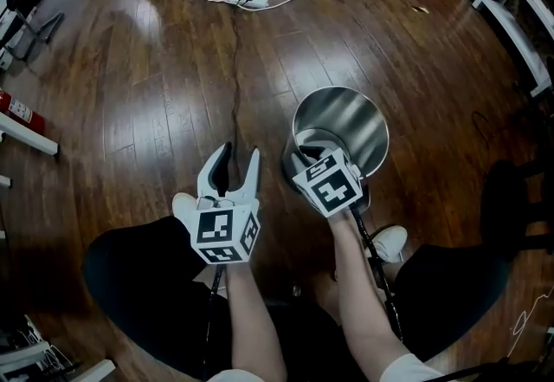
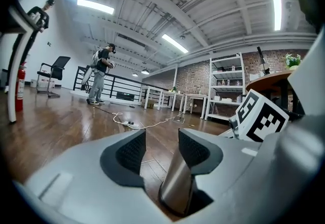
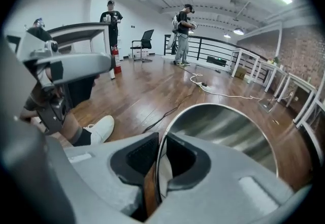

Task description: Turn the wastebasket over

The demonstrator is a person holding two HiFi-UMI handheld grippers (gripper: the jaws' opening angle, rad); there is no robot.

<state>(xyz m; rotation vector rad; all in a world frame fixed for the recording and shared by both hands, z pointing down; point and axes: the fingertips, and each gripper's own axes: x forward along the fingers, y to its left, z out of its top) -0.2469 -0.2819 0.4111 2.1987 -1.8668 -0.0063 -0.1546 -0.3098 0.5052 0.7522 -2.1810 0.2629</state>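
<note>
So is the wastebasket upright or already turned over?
Upright. The wastebasket stands on the wood floor, open mouth up, shiny inside showing; the right gripper is clamped on its near rim.

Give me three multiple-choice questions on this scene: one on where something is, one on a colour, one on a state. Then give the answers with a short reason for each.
1. Where is the right gripper?
A. On the rim of the wastebasket
B. On a power strip
C. On an office chair

2. What colour is the wastebasket?
A. Red
B. Shiny silver
C. Green

3. How do the jaws of the left gripper stand?
A. Closed on the wastebasket
B. Closed on a cable
C. Apart, holding nothing

Answers:
1. A, since its jaws straddle the rim, one inside and one outside.
2. B, since the head view shows bare polished metal.
3. C, since a wide gap shows between them and they touch nothing.
</note>
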